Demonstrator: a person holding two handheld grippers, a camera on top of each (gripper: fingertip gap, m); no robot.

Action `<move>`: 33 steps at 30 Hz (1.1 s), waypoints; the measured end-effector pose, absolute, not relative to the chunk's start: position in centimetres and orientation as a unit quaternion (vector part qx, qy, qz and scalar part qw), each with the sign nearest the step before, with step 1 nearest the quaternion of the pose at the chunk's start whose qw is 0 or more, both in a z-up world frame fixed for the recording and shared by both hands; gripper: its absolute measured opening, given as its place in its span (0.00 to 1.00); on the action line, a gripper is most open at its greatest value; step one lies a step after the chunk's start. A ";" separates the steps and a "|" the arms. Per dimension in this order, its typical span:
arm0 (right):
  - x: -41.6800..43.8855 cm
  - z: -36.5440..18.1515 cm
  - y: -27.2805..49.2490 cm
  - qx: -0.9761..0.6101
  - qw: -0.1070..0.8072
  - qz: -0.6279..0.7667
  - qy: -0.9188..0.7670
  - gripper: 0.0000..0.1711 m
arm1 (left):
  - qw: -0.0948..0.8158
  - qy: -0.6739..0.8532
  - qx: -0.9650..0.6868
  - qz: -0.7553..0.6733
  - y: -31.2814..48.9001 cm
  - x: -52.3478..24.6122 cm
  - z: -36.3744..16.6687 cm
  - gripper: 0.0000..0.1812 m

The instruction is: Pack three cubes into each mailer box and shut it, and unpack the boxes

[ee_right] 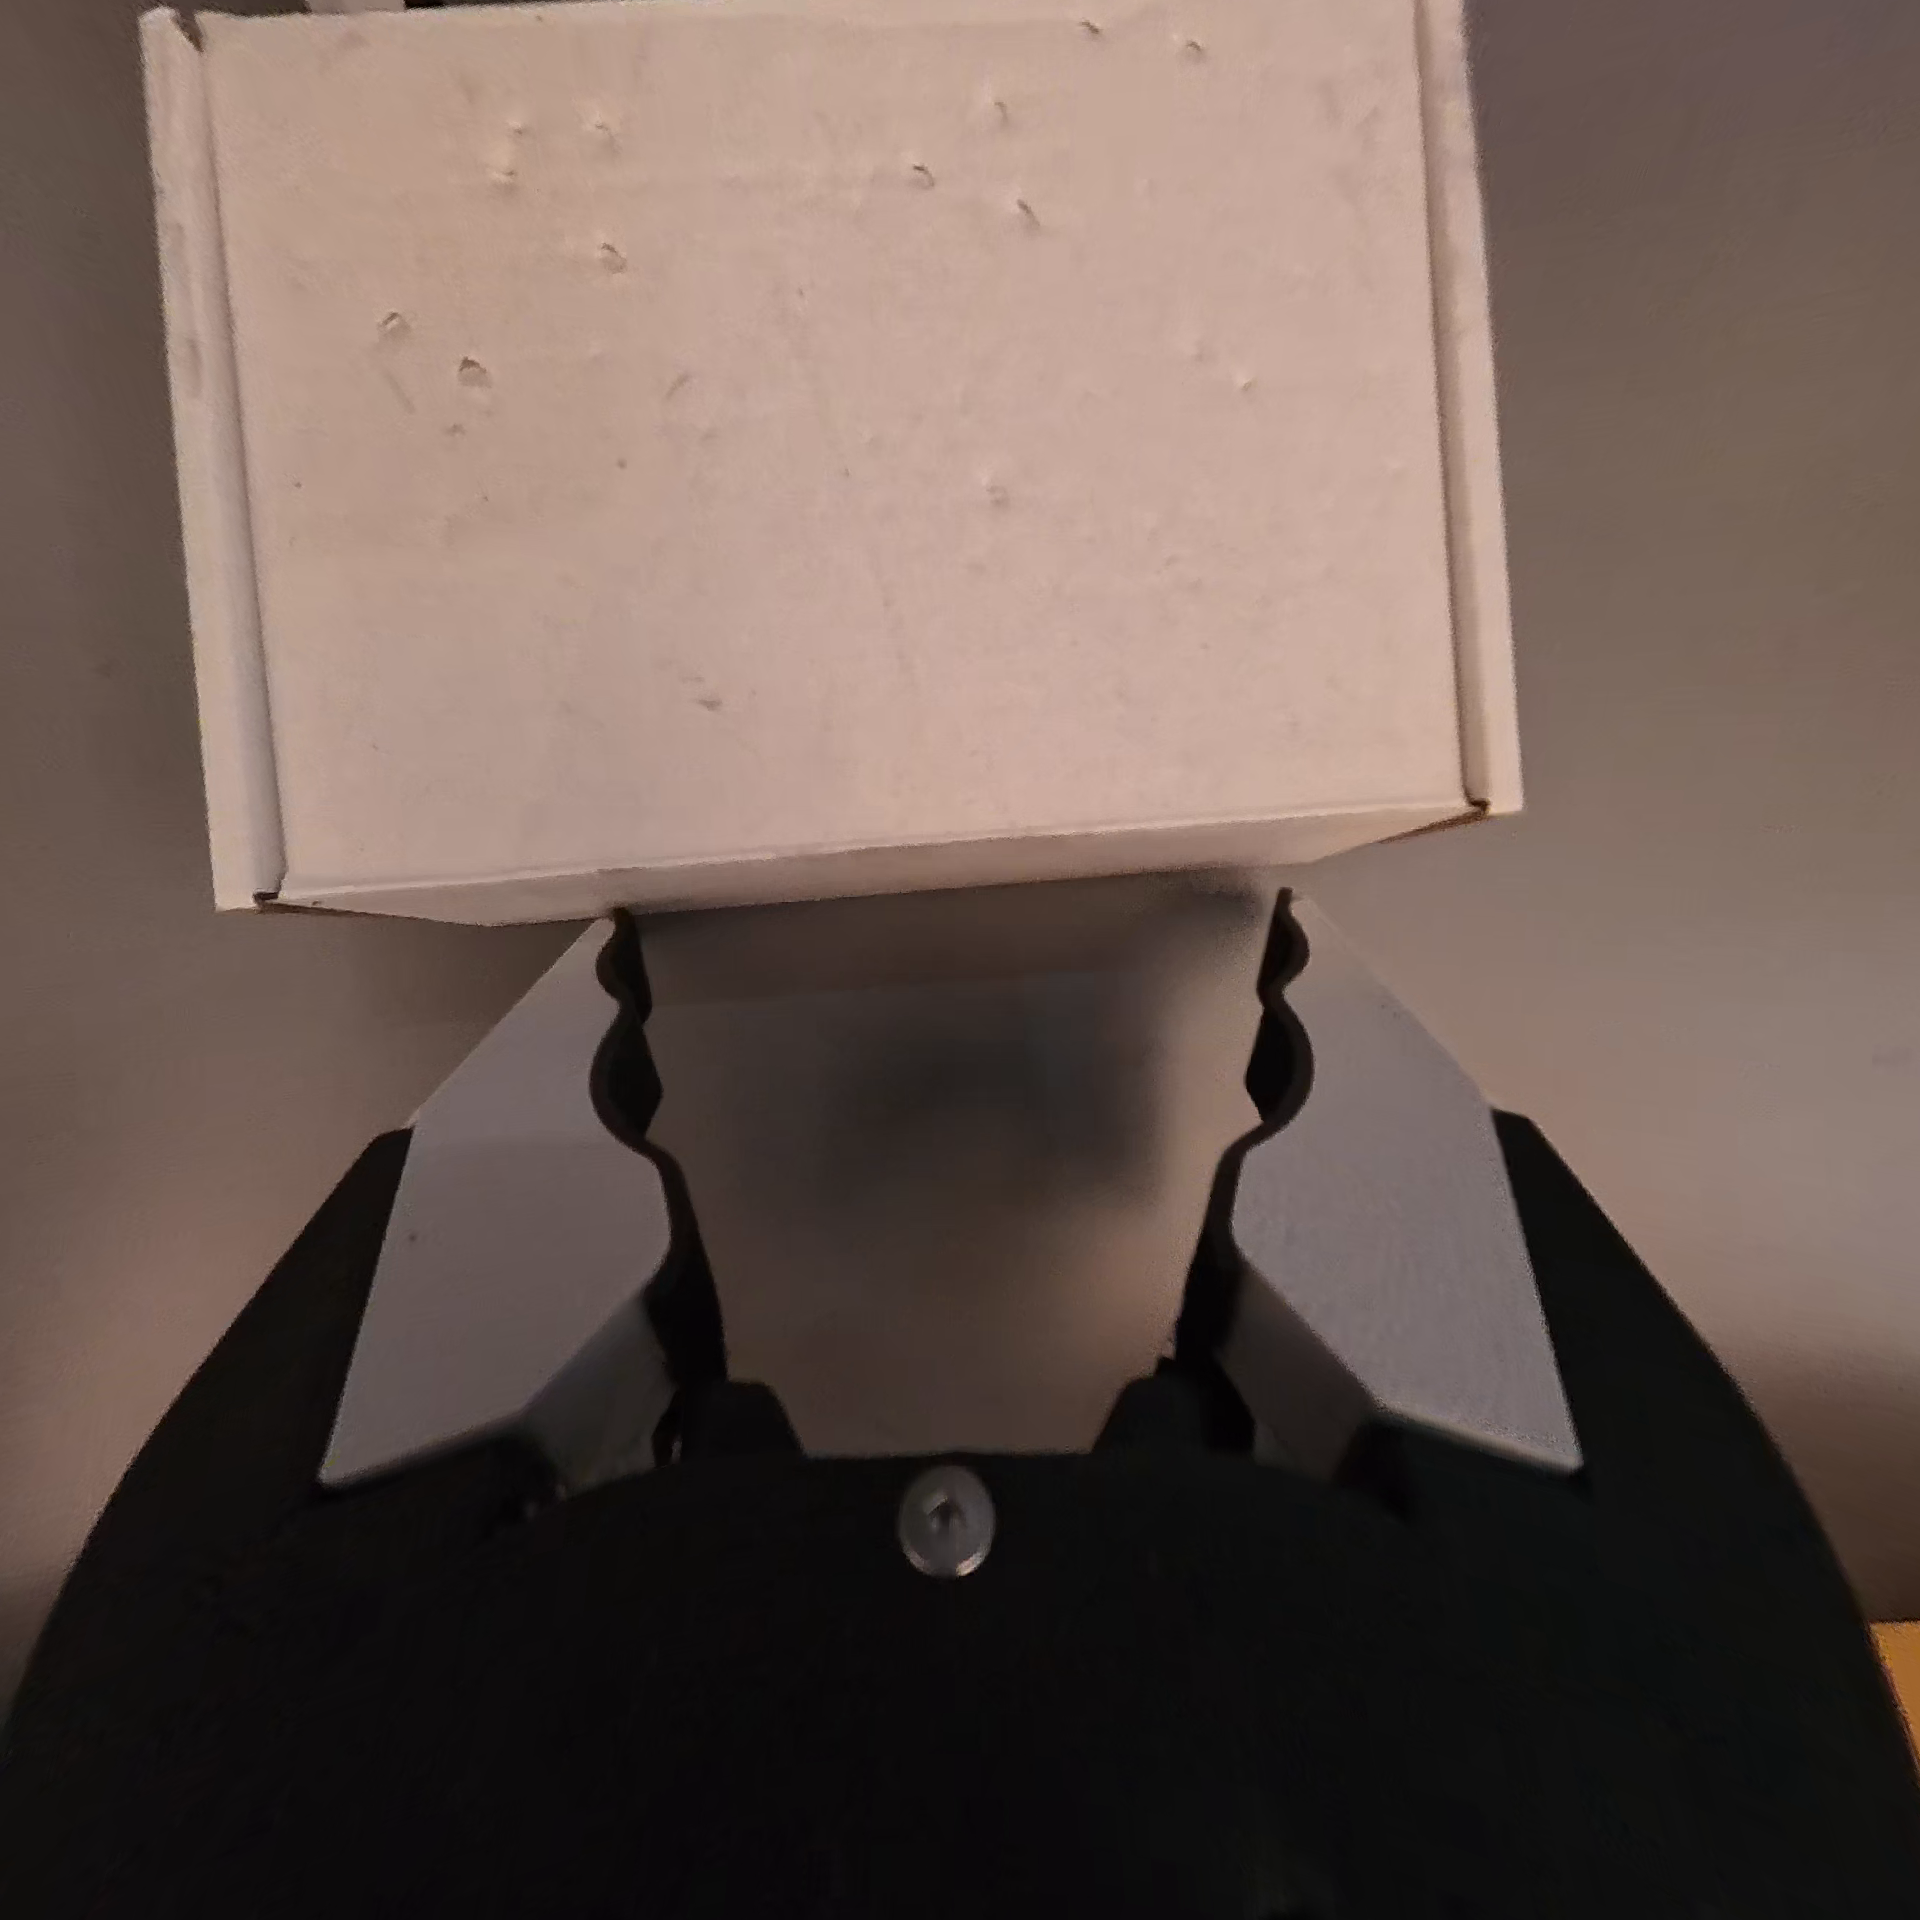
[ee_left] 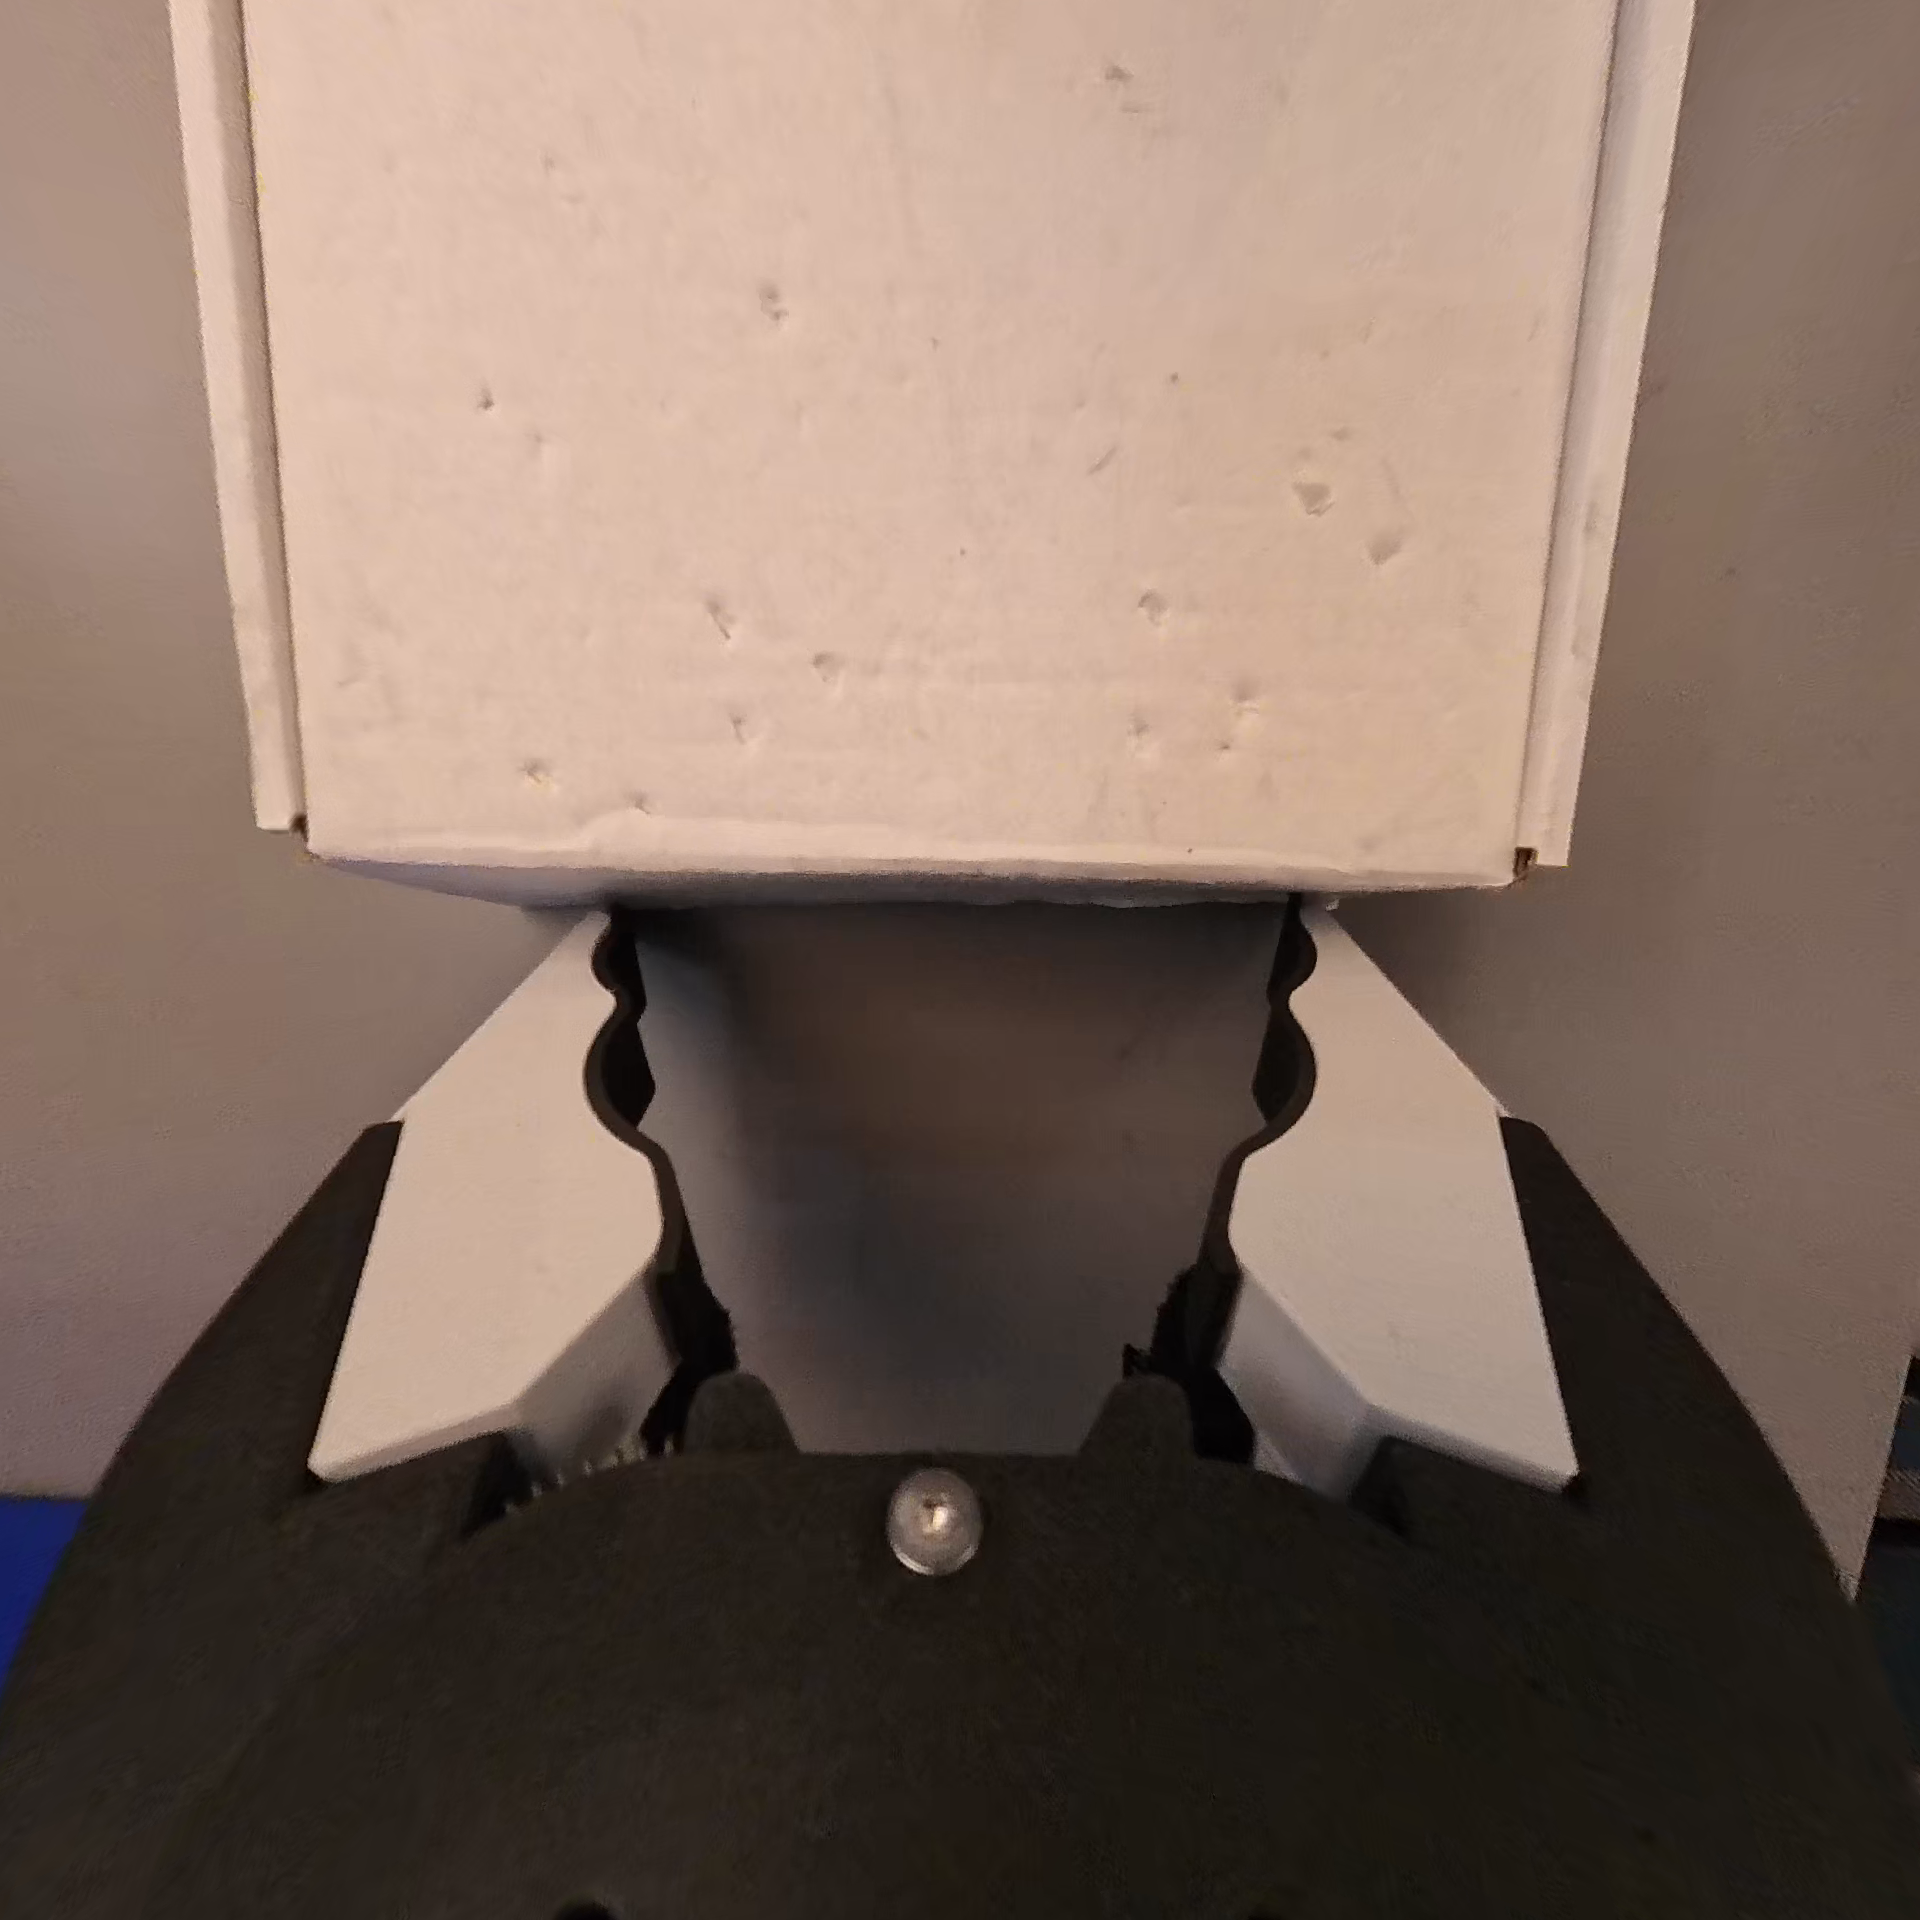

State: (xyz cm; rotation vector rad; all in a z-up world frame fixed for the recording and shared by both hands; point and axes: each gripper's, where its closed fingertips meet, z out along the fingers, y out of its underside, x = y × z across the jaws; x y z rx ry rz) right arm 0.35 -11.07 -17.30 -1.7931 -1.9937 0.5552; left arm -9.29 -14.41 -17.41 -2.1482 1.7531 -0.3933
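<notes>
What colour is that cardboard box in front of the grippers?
White, speckled with small dents; the mailer box shows best in the left wrist view.

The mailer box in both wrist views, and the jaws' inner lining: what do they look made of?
Mailer box: white corrugated cardboard, matte; brown fluted core shows at the corners, the face is pitted with small dents. Same look in the right wrist view. Lining: dark, wavy, probably rubber or soft plastic; the outer shells look like smooth pale plastic.

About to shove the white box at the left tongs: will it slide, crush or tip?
The box is shut and flat-faced, so it probably slides. Its lid is dented all over, so the card likely gives under pressure. Weight cannot be judged; the contents are hidden.
</notes>
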 end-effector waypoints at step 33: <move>-0.8 -17.2 -11.5 -0.624 0.196 0.213 -0.726 0.67 | 0.147 0.643 -0.742 -0.116 -13.7 -9.8 -17.8 0.71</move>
